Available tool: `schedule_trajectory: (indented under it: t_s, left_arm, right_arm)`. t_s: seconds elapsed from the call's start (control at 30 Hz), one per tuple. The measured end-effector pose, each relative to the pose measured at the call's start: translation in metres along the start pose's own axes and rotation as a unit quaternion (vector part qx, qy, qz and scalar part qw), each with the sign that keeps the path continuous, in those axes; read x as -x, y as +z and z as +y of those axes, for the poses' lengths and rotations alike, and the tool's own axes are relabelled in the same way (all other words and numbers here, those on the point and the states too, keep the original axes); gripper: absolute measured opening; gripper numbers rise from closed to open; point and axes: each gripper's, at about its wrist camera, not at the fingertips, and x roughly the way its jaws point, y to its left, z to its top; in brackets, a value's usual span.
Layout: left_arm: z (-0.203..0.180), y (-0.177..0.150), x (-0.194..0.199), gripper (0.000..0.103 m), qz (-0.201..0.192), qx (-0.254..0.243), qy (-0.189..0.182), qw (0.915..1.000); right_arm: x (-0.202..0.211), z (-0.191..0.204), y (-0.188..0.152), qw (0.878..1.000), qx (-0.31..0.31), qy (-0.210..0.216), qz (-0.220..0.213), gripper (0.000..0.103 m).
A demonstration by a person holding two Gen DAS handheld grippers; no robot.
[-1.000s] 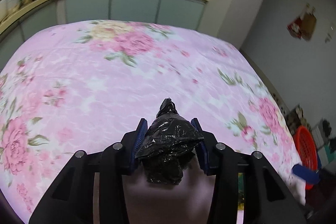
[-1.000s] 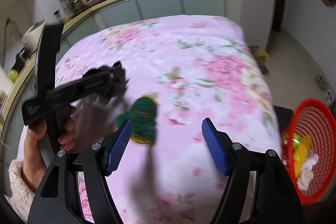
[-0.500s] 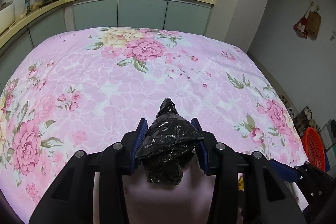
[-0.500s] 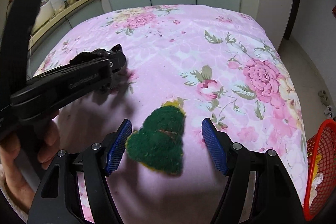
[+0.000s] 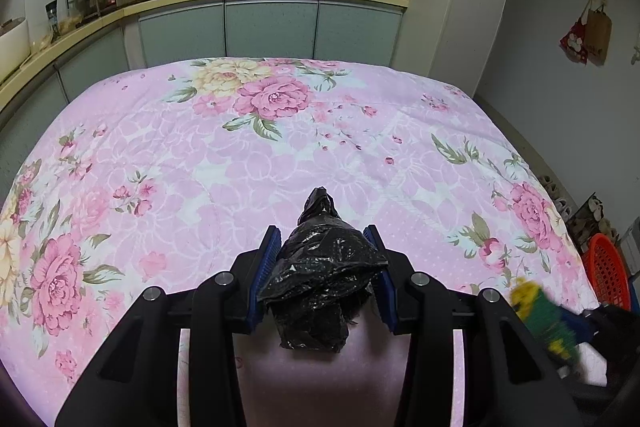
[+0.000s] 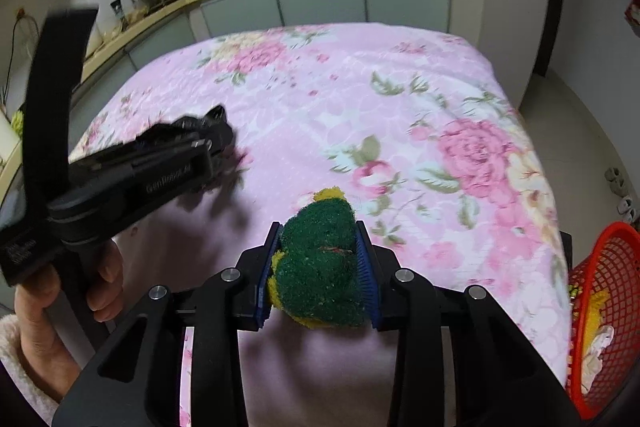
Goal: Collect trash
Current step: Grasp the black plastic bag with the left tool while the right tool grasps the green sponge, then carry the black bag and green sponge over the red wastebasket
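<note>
We hold the left gripper [image 5: 324,249] over the near edge of the desk [image 5: 280,163], which is covered by a pink floral cloth. Its jaws are pinching a crumpled black plastic bag [image 5: 320,279], the blue pads [image 5: 266,267] pressed into both sides of it, with the bag's twisted tip sticking out past the fingertips.

Our right gripper [image 6: 318,259] has a green scouring sponge [image 6: 320,267] between its jaws, which are closing at this moment; the pads already touch the sponge on both sides and squeeze it into a lump (a yellow layer shows at its tip and underside). The sponge sits just above the cloth at the near edge, to the right of the bag. In the left wrist view it appears as a blurred green and yellow patch at the lower right.

From the right wrist view we also see our left hand [image 6: 60,303], in a fluffy sleeve, gripping the handle of its gripper.

A red mesh basket [image 6: 600,267] stands off the right side of the desk, lower than its surface, with some yellow and pale scraps inside.
</note>
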Motion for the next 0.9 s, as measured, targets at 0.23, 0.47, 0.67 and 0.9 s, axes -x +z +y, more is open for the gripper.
schedule_trajectory:
  t_s: [0.23, 0.47, 0.67, 0.9]
  left_arm:
    - [-0.005, -0.001, 0.003, 0.041, -0.008, -0.011, 0.01, 0.9999]
    - [-0.015, -0.002, 0.009, 0.041, -0.018, -0.028, 0.016, 0.9993]
    - [-0.026, 0.002, 0.023, 0.041, -0.026, -0.038, 0.013, 0.9988]
    - [-0.051, 0.002, 0.037, 0.041, -0.032, -0.065, 0.01, 0.9973]
  right_arm:
    - [0.024, -0.021, 0.003, 0.999, -0.028, -0.013, -0.026, 0.034]
    - [0.053, -0.041, 0.005, 0.997, -0.048, -0.024, -0.056, 0.034]
    - [0.085, -0.059, 0.006, 0.994, -0.062, -0.03, -0.086, 0.034]
    - [0.115, -0.085, 0.001, 0.989, -0.086, -0.04, -0.116, 0.034]
